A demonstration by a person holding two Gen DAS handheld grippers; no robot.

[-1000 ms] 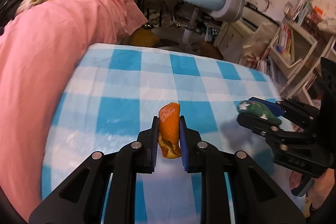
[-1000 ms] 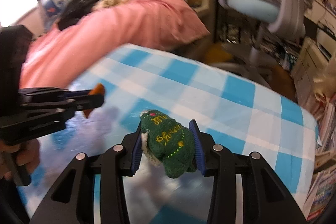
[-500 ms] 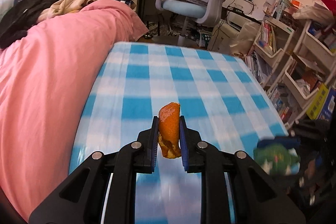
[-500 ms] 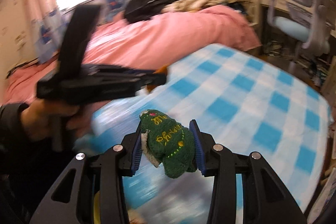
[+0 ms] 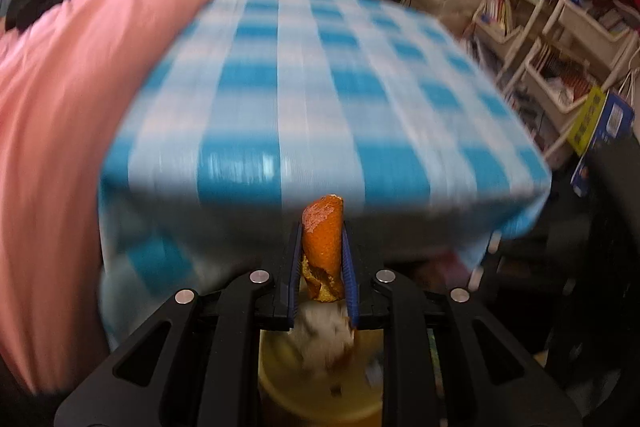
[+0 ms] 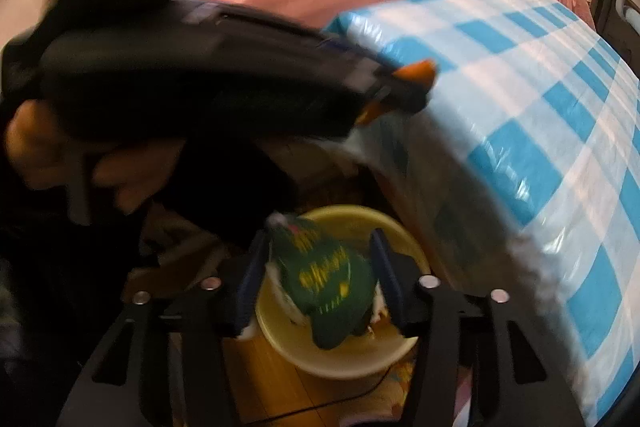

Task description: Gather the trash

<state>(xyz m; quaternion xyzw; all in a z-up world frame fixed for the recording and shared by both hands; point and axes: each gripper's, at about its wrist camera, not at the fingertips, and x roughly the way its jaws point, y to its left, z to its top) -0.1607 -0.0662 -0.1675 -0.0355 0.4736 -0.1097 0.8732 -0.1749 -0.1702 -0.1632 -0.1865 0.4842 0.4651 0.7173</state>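
The left tongs are clamped on a piece of orange peel, held just past the near edge of the blue-checked worktop and above a yellow bin on the floor. The right tongs have just been opening; a green embroidered cloth scrap sits between the parted jaws, apparently loose, directly over the bin. A pink duvet lies left of the worktop.
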